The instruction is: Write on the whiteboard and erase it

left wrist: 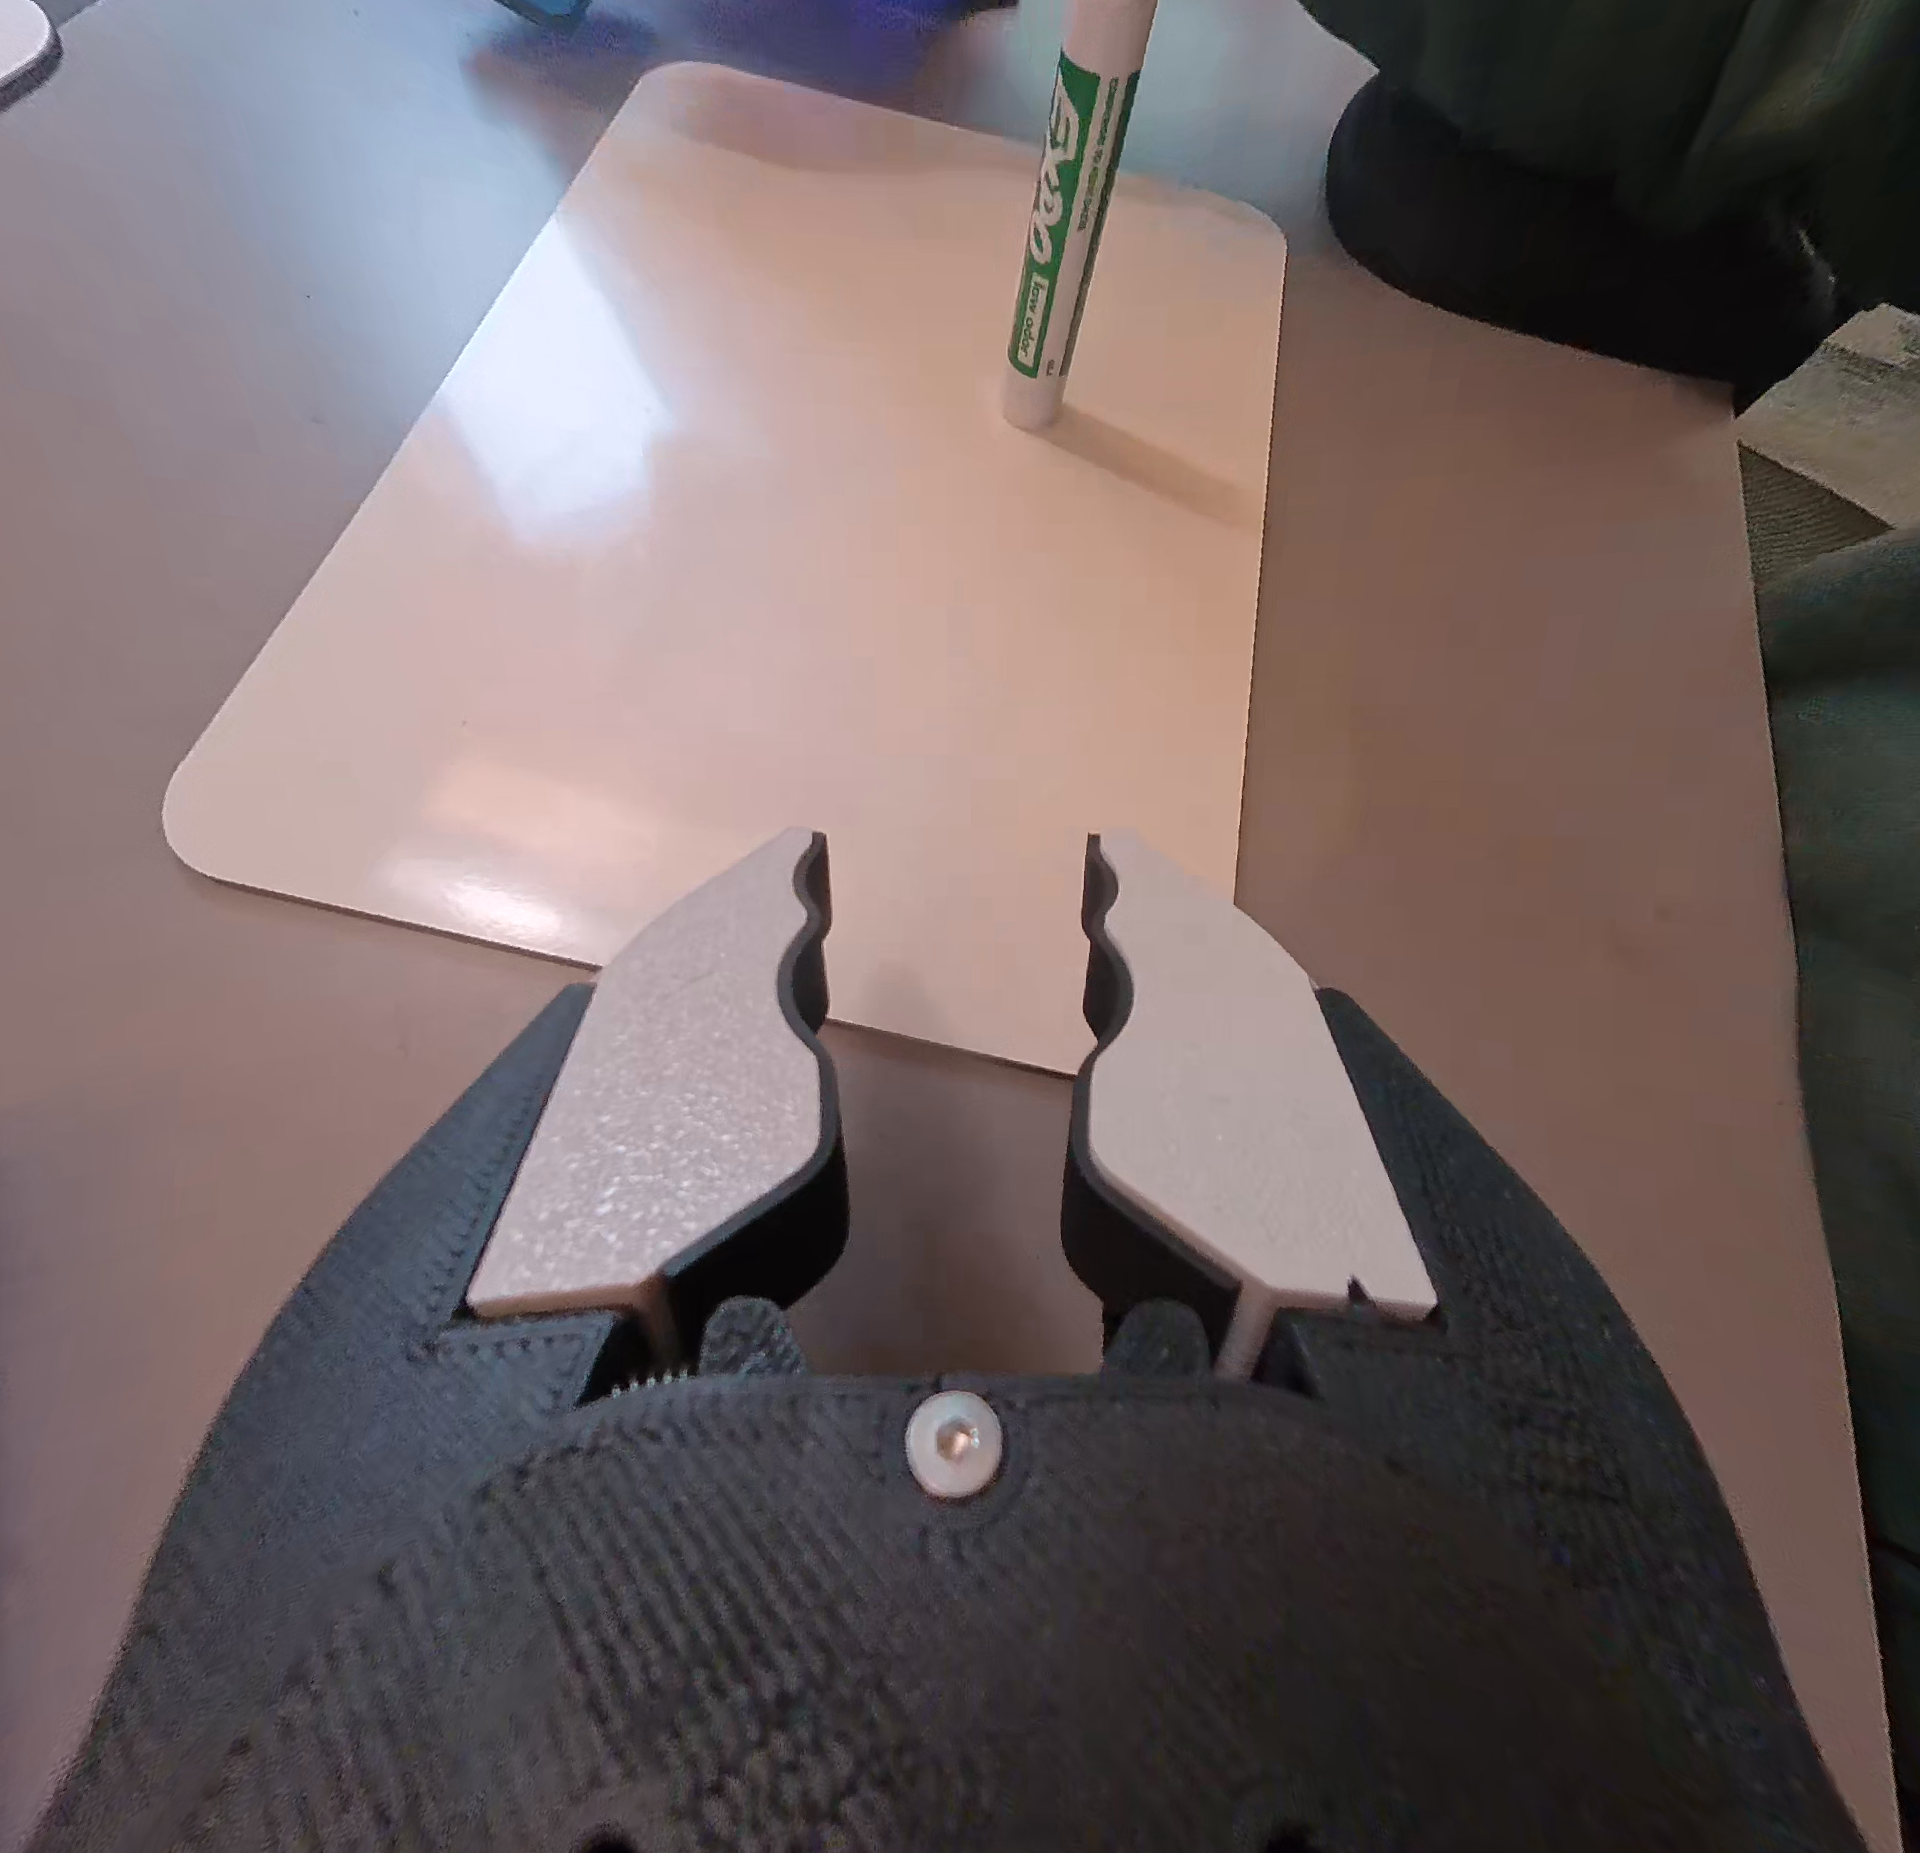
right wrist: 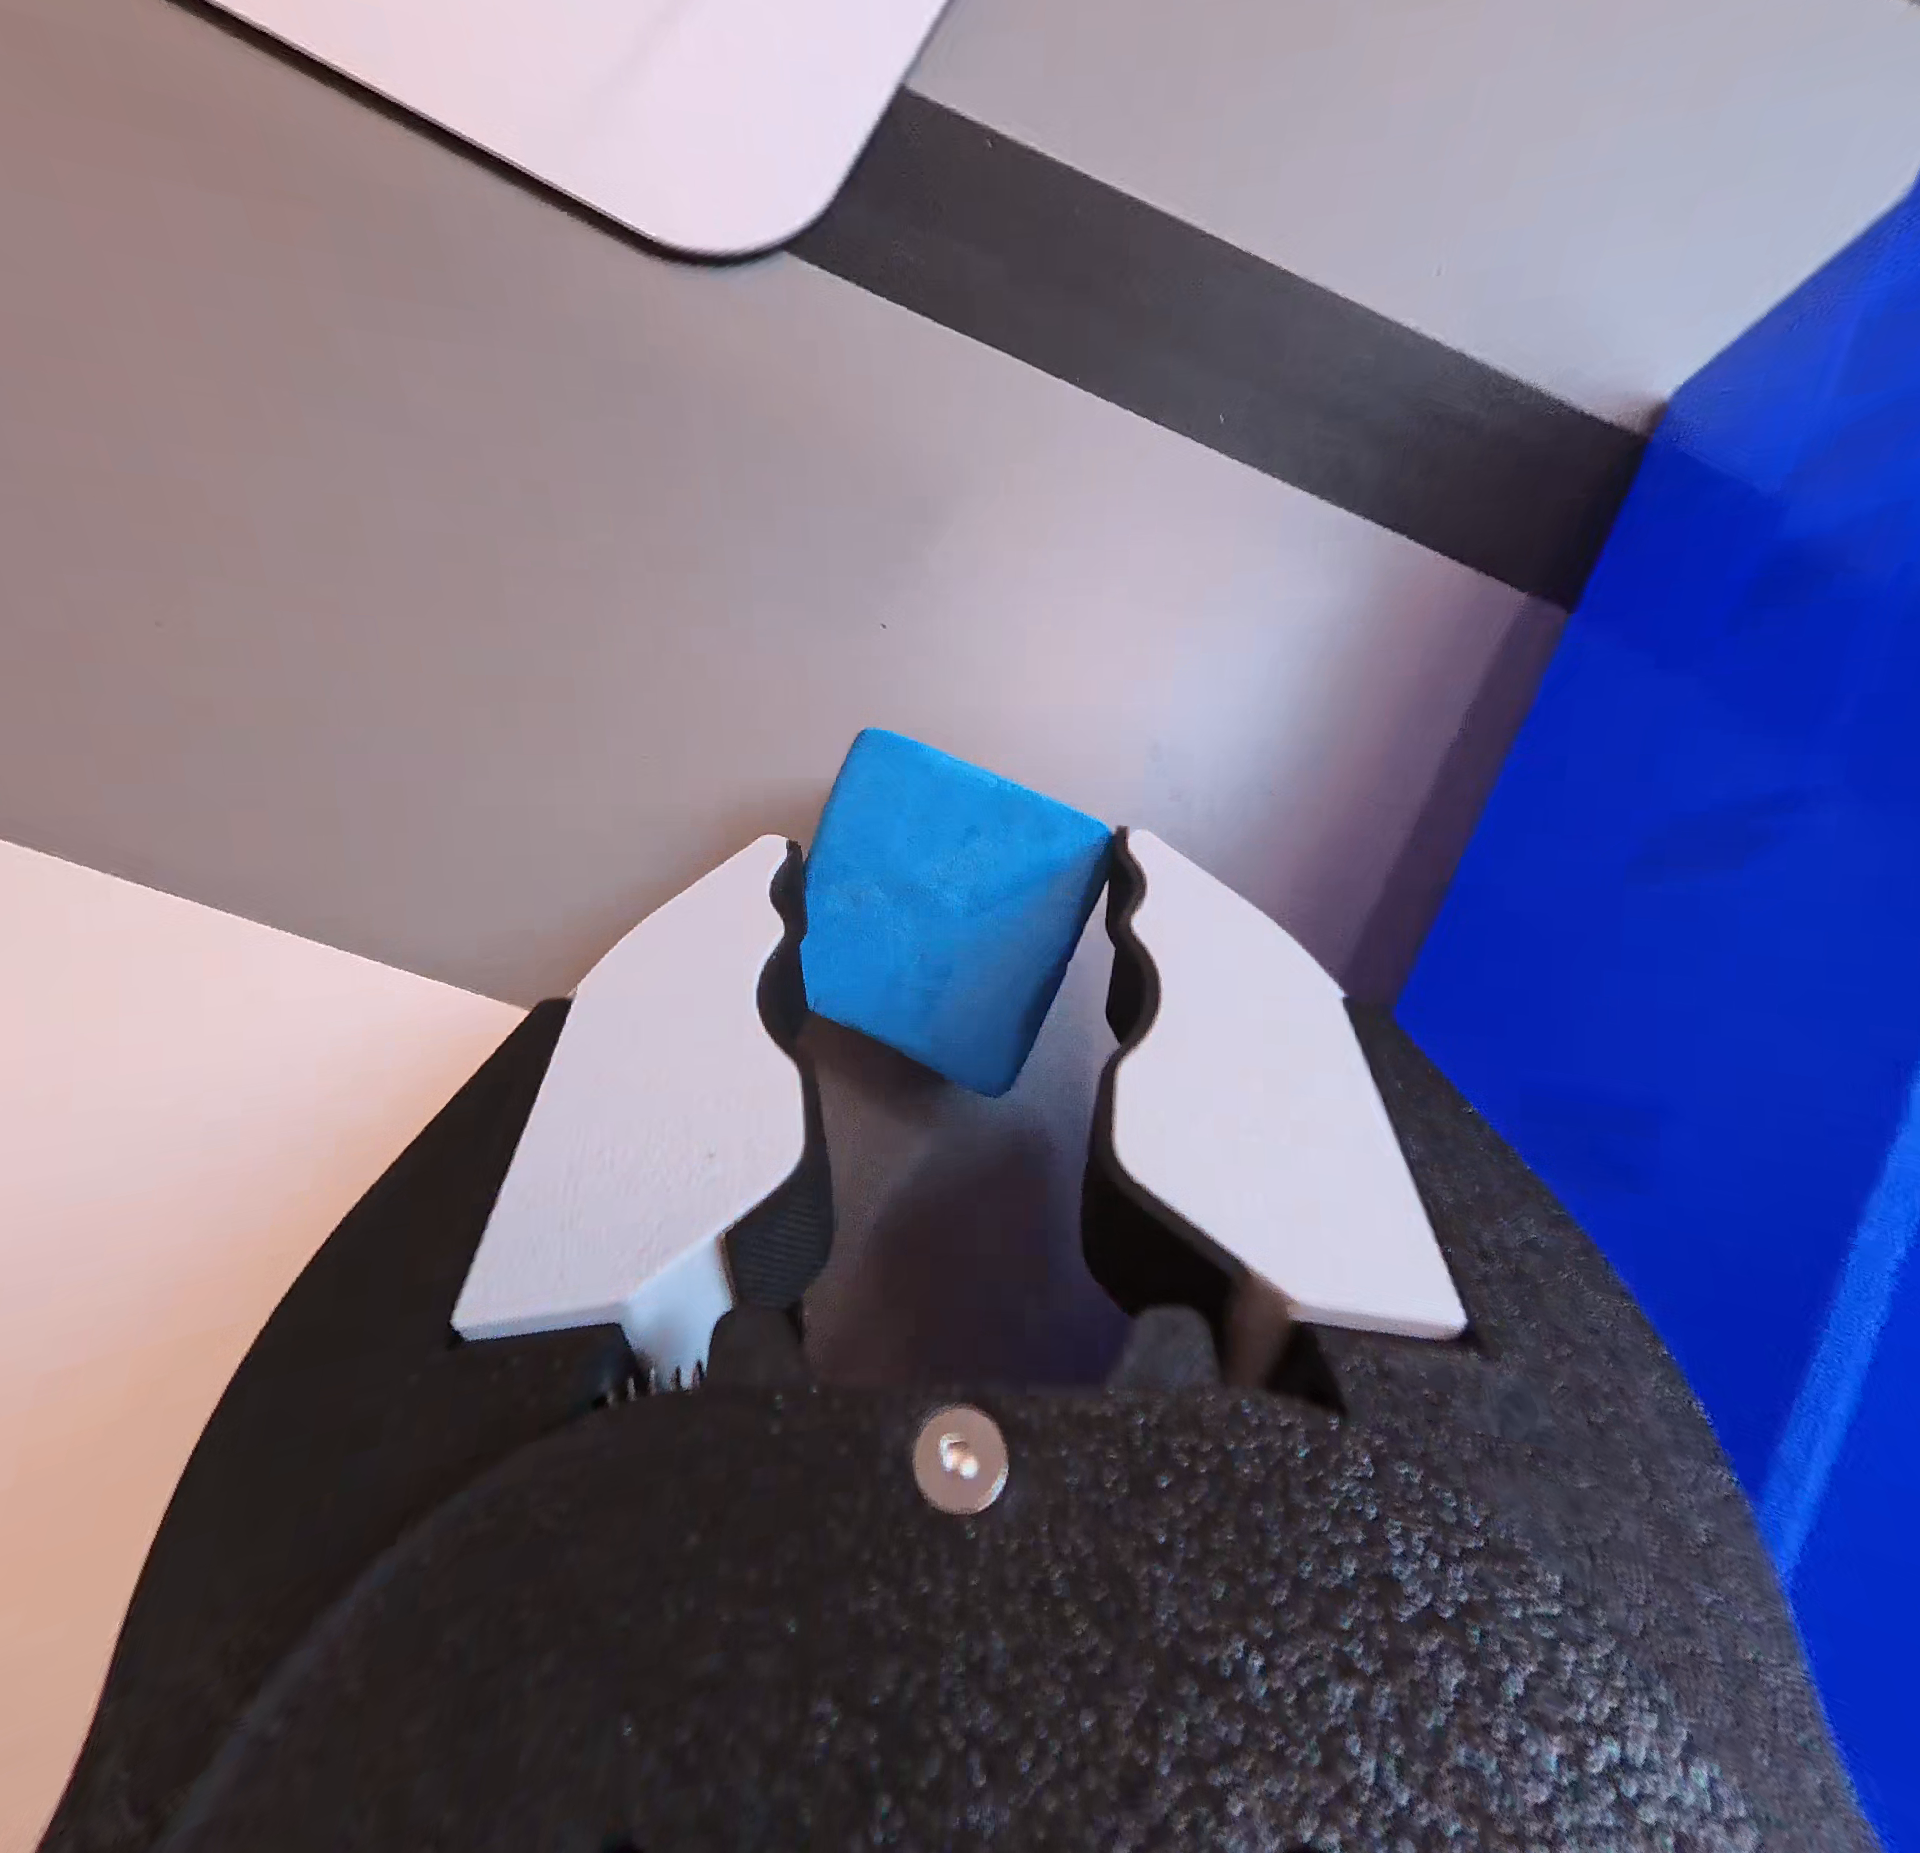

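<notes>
1. Left gripper (left wrist: 956, 847) sits low over the near edge of the whiteboard (left wrist: 727, 577), and I see its two pale, grainy fingers (left wrist: 665, 1097) spread apart with nothing between them; their inner edges are wavy and black-lined, set in a ribbed black printed body.
2. I read the whiteboard as a thin, glossy cream sheet with rounded corners, lying flat on the smooth grey-beige table (left wrist: 208, 401); its surface shows only window glare, no marks that I can make out.
3. Toward the board's far right, a marker (left wrist: 1081, 203) stands nearly upright, its white round end touching the board, a green-and-white label wrapped around the barrel and a green part at the top running out of frame.
4. Right gripper (right wrist: 951, 847) is clamped on the eraser (right wrist: 935, 930), a matte blue foam block with soft edges, pinched crooked between the smooth white fingertips (right wrist: 1174, 868) and raised above the table.
5. To its right I see a deep blue box (right wrist: 1714, 868), flat-sided and sharp-cornered; a second white rounded board (right wrist: 623, 78) lies at the upper left.
</notes>
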Available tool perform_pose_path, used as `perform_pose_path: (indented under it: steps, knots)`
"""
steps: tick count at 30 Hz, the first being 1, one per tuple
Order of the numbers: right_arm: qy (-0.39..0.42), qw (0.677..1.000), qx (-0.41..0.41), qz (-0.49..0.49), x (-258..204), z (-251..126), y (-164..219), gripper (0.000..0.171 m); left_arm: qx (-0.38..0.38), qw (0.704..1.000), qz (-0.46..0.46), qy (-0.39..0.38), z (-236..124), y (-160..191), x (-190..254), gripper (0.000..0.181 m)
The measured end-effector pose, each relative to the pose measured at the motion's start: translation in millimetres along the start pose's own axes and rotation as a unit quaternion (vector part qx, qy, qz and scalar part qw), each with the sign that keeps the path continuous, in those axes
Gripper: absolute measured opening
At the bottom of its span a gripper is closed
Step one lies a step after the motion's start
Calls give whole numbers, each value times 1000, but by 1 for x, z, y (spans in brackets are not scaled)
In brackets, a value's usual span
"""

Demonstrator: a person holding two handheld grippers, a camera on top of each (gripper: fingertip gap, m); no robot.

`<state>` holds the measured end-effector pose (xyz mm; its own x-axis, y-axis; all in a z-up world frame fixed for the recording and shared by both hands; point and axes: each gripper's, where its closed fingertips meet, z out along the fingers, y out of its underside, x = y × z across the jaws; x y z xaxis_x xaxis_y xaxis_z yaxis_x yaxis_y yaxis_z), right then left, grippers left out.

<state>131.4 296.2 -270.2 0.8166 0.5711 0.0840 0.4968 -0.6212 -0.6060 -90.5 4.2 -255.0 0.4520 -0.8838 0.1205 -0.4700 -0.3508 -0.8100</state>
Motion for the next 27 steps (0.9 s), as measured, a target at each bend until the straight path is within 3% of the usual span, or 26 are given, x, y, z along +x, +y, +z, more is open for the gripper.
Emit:
perform_pose_path:
  steps: [5, 8, 16, 21, 27]
  knots:
    - [-5, 1000, 6, 8, 6, 7, 9, 63, 5, 1000, 0, -2, 2, -2, 0, 47]
    - [-7, 998, 60, -7, 0, -2, -3, 70, 7, 1000, -4, -3, 3, -2, -1, 47]
    - [-94, 939, 320, -87, -56, -119, -50, 64, 4, 1000, -1, -1, 8, 1, 0, 47]
    - [-107, 892, 415, -142, -80, -183, -32, 54, 23, 999, 7, -29, 2, -6, -7, 44]
    - [-220, 879, 391, -164, -127, -201, 16, 46, 91, 994, 6, -64, -15, -28, -18, 28]
